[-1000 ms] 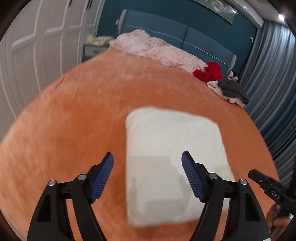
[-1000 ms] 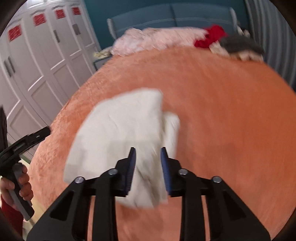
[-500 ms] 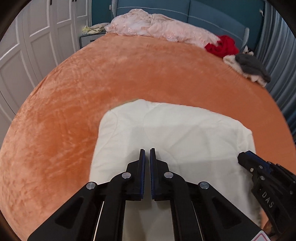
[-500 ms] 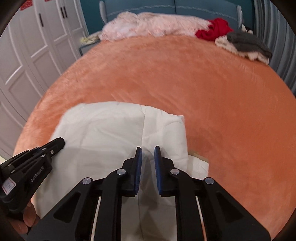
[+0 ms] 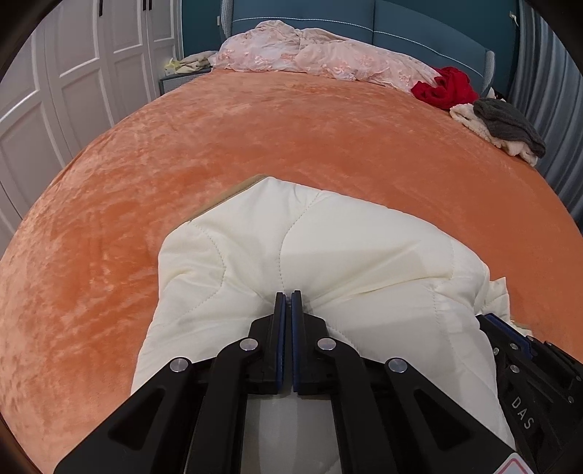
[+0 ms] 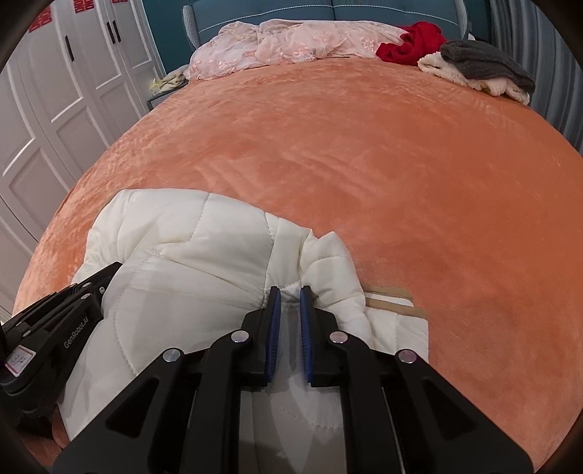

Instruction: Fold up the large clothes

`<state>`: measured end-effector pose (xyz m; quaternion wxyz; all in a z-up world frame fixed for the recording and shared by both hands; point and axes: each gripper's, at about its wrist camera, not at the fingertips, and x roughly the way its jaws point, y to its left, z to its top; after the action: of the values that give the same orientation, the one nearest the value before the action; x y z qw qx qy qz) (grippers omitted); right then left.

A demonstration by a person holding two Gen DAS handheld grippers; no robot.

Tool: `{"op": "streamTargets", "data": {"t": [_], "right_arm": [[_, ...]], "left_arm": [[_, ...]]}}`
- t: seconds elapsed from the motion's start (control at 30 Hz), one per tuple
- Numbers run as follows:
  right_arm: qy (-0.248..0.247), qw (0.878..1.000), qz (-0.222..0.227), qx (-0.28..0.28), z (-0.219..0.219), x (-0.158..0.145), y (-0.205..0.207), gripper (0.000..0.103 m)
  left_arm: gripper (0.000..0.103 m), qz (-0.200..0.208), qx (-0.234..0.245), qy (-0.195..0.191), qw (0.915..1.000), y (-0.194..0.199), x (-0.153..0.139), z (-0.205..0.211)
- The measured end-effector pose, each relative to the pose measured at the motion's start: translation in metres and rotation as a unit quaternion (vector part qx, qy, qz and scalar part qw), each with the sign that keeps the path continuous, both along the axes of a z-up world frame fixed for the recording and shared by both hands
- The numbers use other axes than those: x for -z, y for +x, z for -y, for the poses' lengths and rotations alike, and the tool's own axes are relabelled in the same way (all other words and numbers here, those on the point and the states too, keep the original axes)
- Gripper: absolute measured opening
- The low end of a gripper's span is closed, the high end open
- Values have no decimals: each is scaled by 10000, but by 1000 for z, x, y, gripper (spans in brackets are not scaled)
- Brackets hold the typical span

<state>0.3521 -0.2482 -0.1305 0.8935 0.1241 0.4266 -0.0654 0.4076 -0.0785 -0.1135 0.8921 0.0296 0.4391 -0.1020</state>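
A cream quilted padded garment (image 5: 328,248) lies folded on the orange bed (image 5: 291,138), near its front edge; it also shows in the right wrist view (image 6: 182,248). My left gripper (image 5: 286,295) is shut on its near edge, and the fabric bunches up at the fingertips. My right gripper (image 6: 290,291) is shut on a fold at the garment's right side. A tan lining strip (image 6: 393,299) shows beside it. Each gripper's body appears in the other's view, the right one in the left wrist view (image 5: 528,364) and the left one in the right wrist view (image 6: 65,321).
At the bed's head lie a pink quilt (image 5: 320,54), a red garment (image 5: 444,87) and a grey and cream pile (image 5: 506,124). White wardrobe doors (image 5: 54,91) stand at the left. Grey curtains (image 5: 546,73) hang at the right. A blue headboard (image 6: 328,11) is behind.
Both grippers came down onto the garment and closed; the left was wide open a second ago. The fabric now bunches and lifts at the near edge.
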Motion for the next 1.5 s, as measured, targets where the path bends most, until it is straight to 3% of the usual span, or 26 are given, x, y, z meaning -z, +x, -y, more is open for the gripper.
{"op": "streamTargets", "data": {"t": [0.4, 0.5, 0.6, 0.7, 0.73, 0.83, 0.9, 0.97, 1.1, 1.37, 1.5], "right_arm": [[-92, 9999, -35, -23, -2, -5, -4, 9], [113, 9998, -136, -39, 0, -34, -27, 11], [292, 9992, -25, -266, -3, -60, -73, 14], [259, 9980, -317, -478, -13, -57, -106, 15], [199, 9972, -505, -520, -17, -46, -118, 16], [118, 9976, -517, -444, -17, -35, -139, 25], [166, 9977, -578, -310, -16, -40, -150, 32], [215, 9973, -658, -243, -16, -49, -160, 34], [91, 9976, -679, -117, -18, -61, -184, 38], [-152, 9986, -481, -131, -32, -77, -232, 62], [-343, 9988, -315, -134, -44, -85, -250, 78]], "left_arm": [[1, 82, -47, 316, 9995, -5, 2, 6], [6, 41, 11, 290, 9996, -20, -16, -3], [19, -102, 140, -73, 9998, -51, -39, -22], [21, -204, 114, -246, 9994, -92, -52, -41], [21, -262, 100, -221, 9994, -100, -51, -43], [21, -320, 100, -136, 9993, -130, -44, -47], [21, -306, 79, -36, 9995, -145, -45, -48], [23, -309, 32, 21, 9995, -160, -49, -50], [38, -371, -42, 0, 9993, -183, -58, -56], [41, -602, -175, -153, 9979, -223, -58, -63], [60, -602, -215, -168, 9978, -246, -61, -61]]}}
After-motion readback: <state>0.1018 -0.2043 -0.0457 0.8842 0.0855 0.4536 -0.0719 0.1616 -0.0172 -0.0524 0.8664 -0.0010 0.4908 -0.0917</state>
